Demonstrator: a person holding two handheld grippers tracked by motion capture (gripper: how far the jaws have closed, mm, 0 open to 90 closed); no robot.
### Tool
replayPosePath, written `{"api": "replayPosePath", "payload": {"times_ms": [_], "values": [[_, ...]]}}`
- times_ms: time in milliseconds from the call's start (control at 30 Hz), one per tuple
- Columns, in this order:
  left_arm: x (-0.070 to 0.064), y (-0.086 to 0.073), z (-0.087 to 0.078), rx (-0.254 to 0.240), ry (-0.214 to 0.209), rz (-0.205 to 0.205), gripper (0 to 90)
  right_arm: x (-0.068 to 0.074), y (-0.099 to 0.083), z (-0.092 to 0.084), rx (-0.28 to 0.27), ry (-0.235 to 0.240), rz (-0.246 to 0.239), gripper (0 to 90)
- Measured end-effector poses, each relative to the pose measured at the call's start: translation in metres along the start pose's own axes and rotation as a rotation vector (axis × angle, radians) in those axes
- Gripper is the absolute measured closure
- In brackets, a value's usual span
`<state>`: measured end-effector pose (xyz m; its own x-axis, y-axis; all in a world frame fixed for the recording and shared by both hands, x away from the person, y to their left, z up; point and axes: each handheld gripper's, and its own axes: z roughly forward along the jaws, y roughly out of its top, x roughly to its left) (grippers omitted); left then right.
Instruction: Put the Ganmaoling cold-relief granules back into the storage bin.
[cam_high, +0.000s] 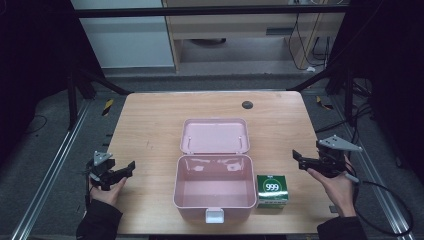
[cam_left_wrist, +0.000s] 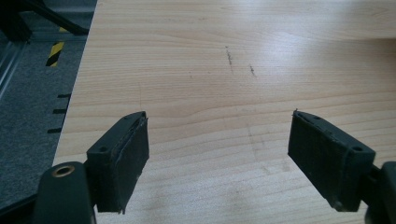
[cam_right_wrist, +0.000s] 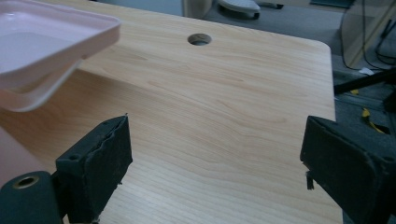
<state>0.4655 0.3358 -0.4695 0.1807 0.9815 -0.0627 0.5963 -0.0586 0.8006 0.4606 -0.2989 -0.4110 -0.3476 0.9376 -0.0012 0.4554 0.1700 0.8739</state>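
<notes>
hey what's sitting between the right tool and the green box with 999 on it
Nothing: in the high view, only bare wooden table separates the right tool from the small green cardboard box, which stands beside the open pink plastic case.

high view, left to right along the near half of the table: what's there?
Left tool → pink box, open → green carton → right tool. Both tools hold nothing, jaws apart.

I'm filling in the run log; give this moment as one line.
left tool: open, empty | right tool: open, empty | pink box: lid open | green carton: beside box
</notes>
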Motion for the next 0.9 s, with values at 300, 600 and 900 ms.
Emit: {"api": "replayPosePath", "payload": {"times_ms": [300, 600, 900], "values": [[-0.001, 0.000, 0.002, 0.013, -0.004, 0.010, 19.7, 0.011, 0.035, -0.009, 0.015, 0.093, -0.134, 8.2], [-0.002, 0.000, 0.002, 0.015, -0.004, 0.015, 19.8, 0.022, 0.062, -0.017, 0.053, 0.139, -0.239, 7.1], [-0.003, 0.001, 0.003, 0.021, -0.006, 0.024, 20.0, 0.036, 0.077, -0.015, 0.140, 0.215, -0.369, 5.3]]}}
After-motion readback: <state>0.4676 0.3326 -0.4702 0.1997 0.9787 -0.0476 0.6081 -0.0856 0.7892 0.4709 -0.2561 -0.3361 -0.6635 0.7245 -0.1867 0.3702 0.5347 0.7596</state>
